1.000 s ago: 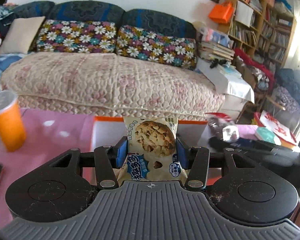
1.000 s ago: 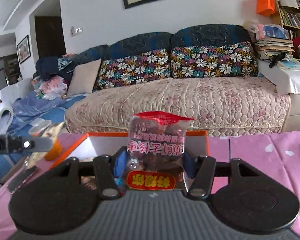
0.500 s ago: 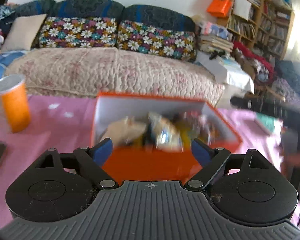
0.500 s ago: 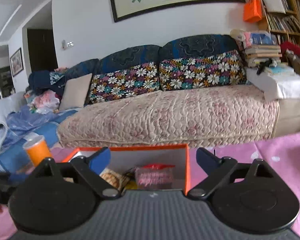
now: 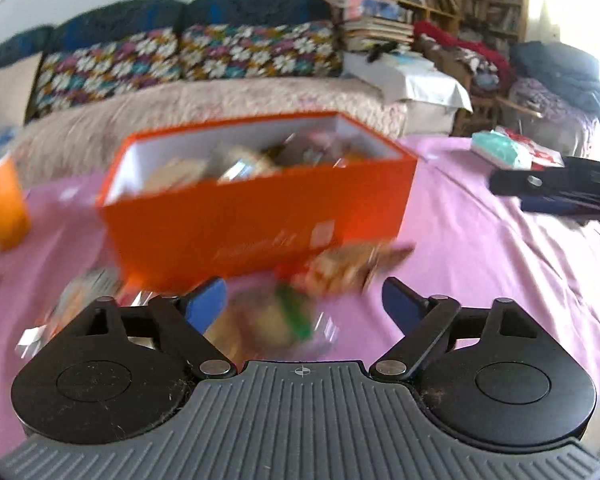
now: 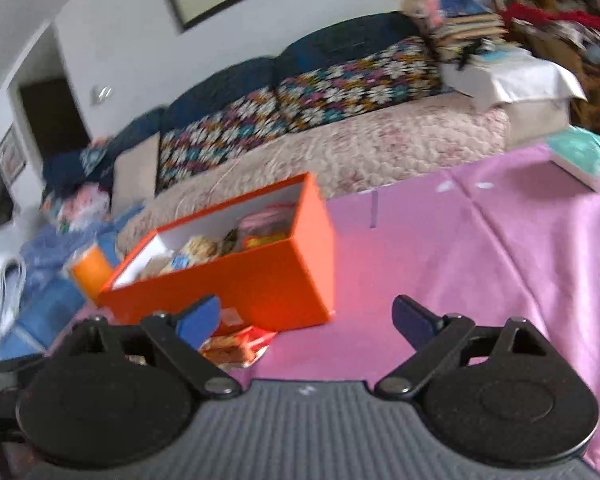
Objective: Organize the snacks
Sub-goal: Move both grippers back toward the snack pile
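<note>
An orange box (image 5: 260, 216) (image 6: 236, 284) stands on the pink tablecloth (image 5: 480, 260) with several snack packets (image 5: 236, 164) (image 6: 260, 228) inside. Loose packets lie in front of it, one brownish (image 5: 340, 264) and one with green print (image 5: 268, 320), both blurred. My left gripper (image 5: 303, 304) hovers low over these packets. Its jaws are closing, and the pads touch nothing. My right gripper (image 6: 307, 318) stands open and empty off the box's right front corner, with a red packet (image 6: 236, 344) by its left finger.
An orange cup (image 5: 0, 204) (image 6: 90, 268) stands left of the box. A teal packet (image 5: 500, 152) (image 6: 588, 160) lies at the table's far right. A quilted sofa (image 5: 220, 100) runs behind the table. Bare pink cloth stretches to the right of the box.
Both grippers opened and let go: the cookie packet and the red packet dropped into the box. Both hands then drew back and down, and the box now sits farther ahead.
</note>
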A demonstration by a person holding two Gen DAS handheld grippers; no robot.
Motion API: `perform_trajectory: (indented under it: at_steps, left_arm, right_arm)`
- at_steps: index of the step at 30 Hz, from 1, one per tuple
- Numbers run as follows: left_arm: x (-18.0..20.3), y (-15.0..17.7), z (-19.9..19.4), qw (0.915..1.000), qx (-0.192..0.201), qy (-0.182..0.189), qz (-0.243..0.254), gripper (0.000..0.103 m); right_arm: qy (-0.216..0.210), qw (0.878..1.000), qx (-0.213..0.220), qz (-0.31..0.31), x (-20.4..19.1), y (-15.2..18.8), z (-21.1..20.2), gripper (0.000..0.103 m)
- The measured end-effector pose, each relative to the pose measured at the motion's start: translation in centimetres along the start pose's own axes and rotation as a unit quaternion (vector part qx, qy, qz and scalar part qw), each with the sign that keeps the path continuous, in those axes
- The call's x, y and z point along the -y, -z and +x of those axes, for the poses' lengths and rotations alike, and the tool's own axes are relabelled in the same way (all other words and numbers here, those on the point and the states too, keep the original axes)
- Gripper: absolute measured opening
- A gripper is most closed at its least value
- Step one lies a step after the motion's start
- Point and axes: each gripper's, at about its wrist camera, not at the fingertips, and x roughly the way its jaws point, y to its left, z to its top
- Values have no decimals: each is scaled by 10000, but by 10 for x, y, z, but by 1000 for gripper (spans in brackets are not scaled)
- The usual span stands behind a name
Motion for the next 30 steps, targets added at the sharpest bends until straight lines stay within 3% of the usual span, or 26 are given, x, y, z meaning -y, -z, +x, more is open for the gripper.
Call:
perform_trajectory:
  at_steps: [2,4,7,9,16,19,23,30]
  left_arm:
    - [11,-14,27,9999,-51,-26,82,37]
    - [19,-22,54,9996,-256,-55,51,16]
    - [19,-22,85,9982,-594,-51,-114,1]
    - [19,-12,87,9966,-722,143,-362,0]
    - [55,11,57,9921,-887,843,-267,8]
    - [78,19,45,9917,-878,936,-9,15]
    - [96,24,37,9900,-887,1084,134,16]
    - [86,23,32,9878,-1005,1168,-219,16]
  right_arm:
    - [28,9993,66,355,17,-2,-5,93]
    - [65,9979,90,645,32,-4,-9,93]
    - [86,9962,110,855,44,-5,-14,93]
    - [41,9961,113,876,46,-8,-15,93]
    - [-84,9958,-103,904,43,-4,-8,93]
    - [-37,9968,-162,779,41,-4,-8,93]
    - [87,9969,-209,754,47,0,-11,93]
    - [92,9957,-240,893,53,0,-10,93]
